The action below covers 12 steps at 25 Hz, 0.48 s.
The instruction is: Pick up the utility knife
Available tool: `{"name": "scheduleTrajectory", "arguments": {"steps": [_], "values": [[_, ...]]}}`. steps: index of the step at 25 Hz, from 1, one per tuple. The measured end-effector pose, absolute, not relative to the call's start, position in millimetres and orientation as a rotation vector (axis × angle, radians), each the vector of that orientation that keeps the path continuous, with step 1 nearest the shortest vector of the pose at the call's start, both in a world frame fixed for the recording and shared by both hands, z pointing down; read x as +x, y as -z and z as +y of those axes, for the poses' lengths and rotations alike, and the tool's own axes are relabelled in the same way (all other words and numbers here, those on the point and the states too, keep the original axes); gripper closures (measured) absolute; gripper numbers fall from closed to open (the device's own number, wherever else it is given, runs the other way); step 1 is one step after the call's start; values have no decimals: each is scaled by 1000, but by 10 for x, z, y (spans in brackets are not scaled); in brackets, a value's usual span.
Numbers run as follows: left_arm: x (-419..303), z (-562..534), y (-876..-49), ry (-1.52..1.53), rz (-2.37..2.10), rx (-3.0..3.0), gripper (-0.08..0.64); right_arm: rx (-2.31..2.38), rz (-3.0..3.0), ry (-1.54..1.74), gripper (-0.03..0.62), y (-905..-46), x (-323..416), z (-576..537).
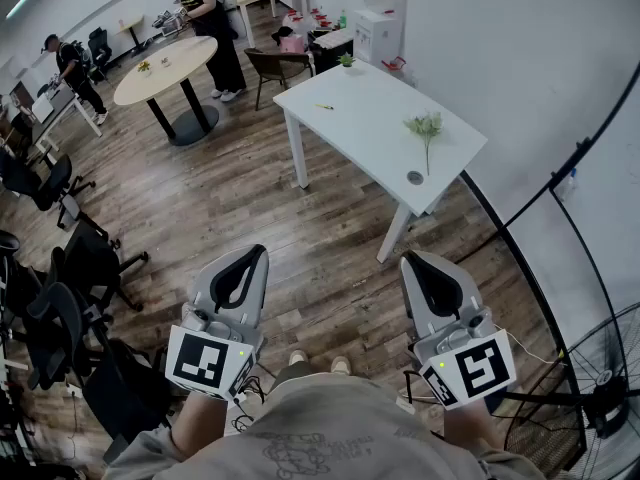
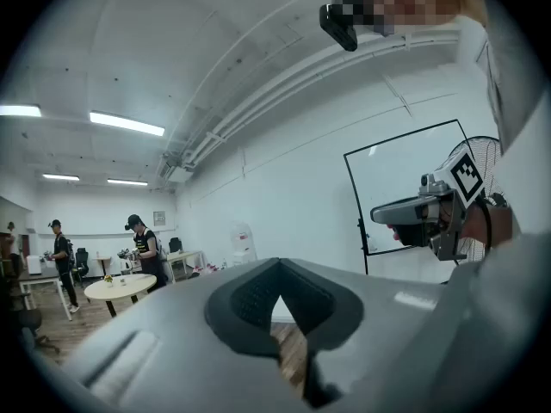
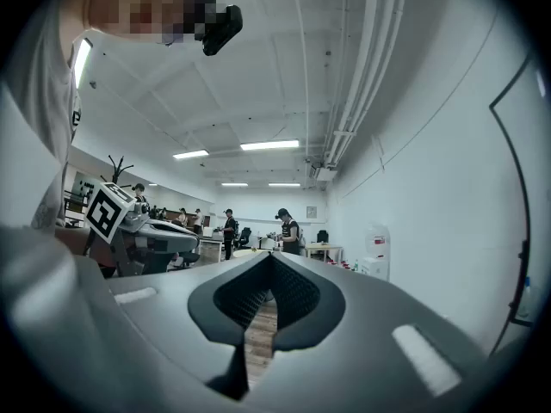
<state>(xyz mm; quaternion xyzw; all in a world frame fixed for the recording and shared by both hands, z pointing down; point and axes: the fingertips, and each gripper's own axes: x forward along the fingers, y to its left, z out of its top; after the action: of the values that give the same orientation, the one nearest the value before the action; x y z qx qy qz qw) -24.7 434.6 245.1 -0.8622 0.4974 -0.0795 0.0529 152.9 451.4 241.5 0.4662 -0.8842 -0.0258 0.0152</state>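
A white table (image 1: 375,133) stands a few steps ahead in the head view. On its far part lies a small yellow thing (image 1: 323,106), too small to tell whether it is the utility knife. A green sprig (image 1: 427,128) and a small round object (image 1: 414,177) also lie on the table. My left gripper (image 1: 256,253) and right gripper (image 1: 413,258) are held close to my body, well short of the table, pointing forward over the wood floor. Both are shut with nothing in them. Each gripper view shows its jaws meeting at the tips, left gripper (image 2: 277,265) and right gripper (image 3: 270,256).
Black office chairs (image 1: 85,268) crowd the left. A round wooden table (image 1: 165,68) with a person (image 1: 210,18) beside it stands further back. A black-framed board (image 1: 560,198) and a floor fan (image 1: 590,398) line the right wall. A brown chair (image 1: 275,68) sits behind the white table.
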Motion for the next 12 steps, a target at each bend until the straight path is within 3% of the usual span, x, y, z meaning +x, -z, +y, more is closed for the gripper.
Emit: {"name": "scheduleTrajectory", "arguments": {"steps": [12], "values": [[-152, 4357, -2478, 245, 1500, -2640, 560, 1475, -2746, 39, 563, -2503, 1631, 4490]]}}
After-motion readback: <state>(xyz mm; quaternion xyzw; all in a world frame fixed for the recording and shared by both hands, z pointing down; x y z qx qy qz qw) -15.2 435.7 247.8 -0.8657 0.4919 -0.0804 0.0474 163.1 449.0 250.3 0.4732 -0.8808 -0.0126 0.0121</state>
